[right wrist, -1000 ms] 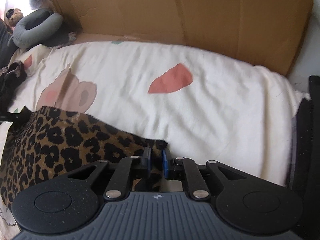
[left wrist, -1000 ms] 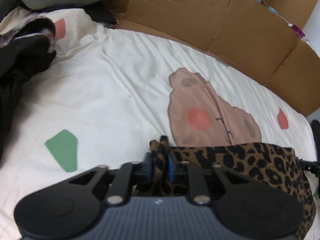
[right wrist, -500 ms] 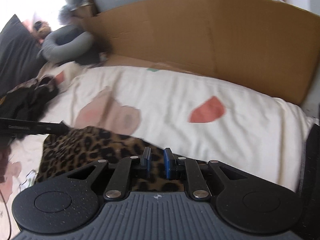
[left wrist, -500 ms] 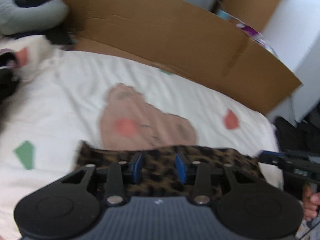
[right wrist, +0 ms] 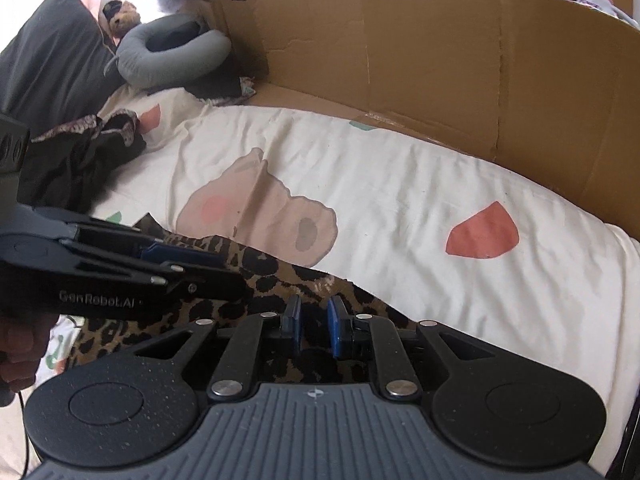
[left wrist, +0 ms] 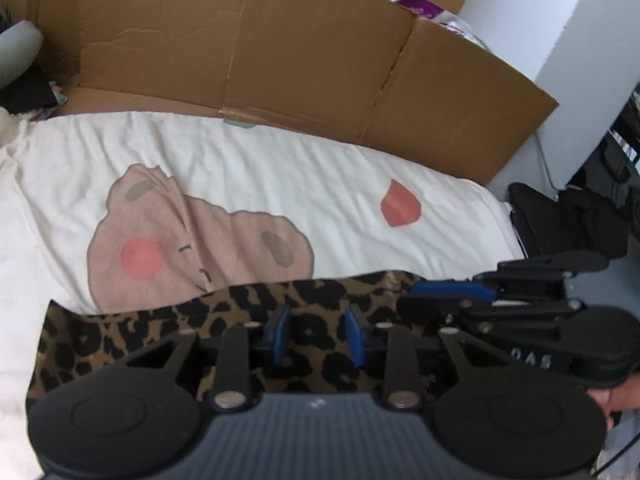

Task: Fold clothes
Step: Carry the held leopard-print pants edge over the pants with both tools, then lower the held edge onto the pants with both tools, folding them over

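So the leopard cloth (left wrist: 168, 332) lies folded in a strip on the bed (left wrist: 280, 184), below the bear picture (left wrist: 192, 236). Both grippers, left (left wrist: 316, 334) and right (right wrist: 314, 326), have fingers apart, holding nothing. More folding looks needed.

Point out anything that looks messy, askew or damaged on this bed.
A dark garment lies crumpled in a heap at the bed's left end, unfolded. The cardboard along the far side is creased and torn at its seams. The leopard-print cloth lies flat; both grippers are open above it.
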Motion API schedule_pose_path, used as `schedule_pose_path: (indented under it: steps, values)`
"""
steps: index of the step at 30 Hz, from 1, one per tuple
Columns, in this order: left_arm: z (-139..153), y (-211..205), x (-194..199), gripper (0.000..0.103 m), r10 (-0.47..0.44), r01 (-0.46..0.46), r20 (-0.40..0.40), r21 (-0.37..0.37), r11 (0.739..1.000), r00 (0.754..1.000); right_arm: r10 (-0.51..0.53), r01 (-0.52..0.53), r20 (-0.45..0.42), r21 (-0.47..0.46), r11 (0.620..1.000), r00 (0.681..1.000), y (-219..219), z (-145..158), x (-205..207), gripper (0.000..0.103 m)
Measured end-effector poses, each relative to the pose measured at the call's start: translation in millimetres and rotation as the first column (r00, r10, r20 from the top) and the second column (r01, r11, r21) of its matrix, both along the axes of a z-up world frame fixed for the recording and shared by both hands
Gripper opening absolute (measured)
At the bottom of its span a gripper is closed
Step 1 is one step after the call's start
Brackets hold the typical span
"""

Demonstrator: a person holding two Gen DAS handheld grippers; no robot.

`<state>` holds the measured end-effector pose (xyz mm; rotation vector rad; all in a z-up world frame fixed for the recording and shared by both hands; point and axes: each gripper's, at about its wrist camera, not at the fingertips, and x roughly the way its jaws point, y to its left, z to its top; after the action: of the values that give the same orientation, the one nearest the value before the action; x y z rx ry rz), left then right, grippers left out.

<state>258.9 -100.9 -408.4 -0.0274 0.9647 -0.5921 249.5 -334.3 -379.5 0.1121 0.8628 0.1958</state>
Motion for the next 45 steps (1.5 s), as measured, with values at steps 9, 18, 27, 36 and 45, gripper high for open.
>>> schedule_pose_path:
  steps: [9, 18, 27, 36, 45]
  values:
    - [-18.8, 2.9, 2.1, 0.031, -0.002, 0.002, -0.002, 0.009, 1.0, 1.0, 0.016, -0.017, -0.025, -0.02, 1.0, 1.0, 1.4, -19.7, 8.9, 0.017]
    - [-25.3, -0.6, 2.1, 0.031, -0.046, 0.045, 0.038, 0.043, 0.998, 0.998, 0.044, -0.046, -0.026, -0.045, 0.998, 0.999, 5.1, -29.8, 12.1, 0.017]
    - [-25.7, -3.9, 0.2, 0.031, -0.055, 0.052, 0.05, 0.068, 0.996, 0.997, 0.045, -0.047, -0.037, -0.051, 0.998, 0.998, 8.3, -15.1, 7.0, 0.018]
    - [-27.9, 0.7, 2.0, 0.031, -0.076, 0.074, 0.039, 0.04, 0.996, 0.996, 0.092, -0.092, -0.009, -0.058, 0.994, 0.996, 24.7, -6.0, -21.0, 0.019]
    - [-18.0, -6.9, 3.6, 0.03, -0.082, 0.08, 0.02, 0.087, 0.993, 0.996, 0.081, -0.084, -0.061, -0.059, 0.995, 0.995, 27.3, -20.8, -17.9, 0.018]
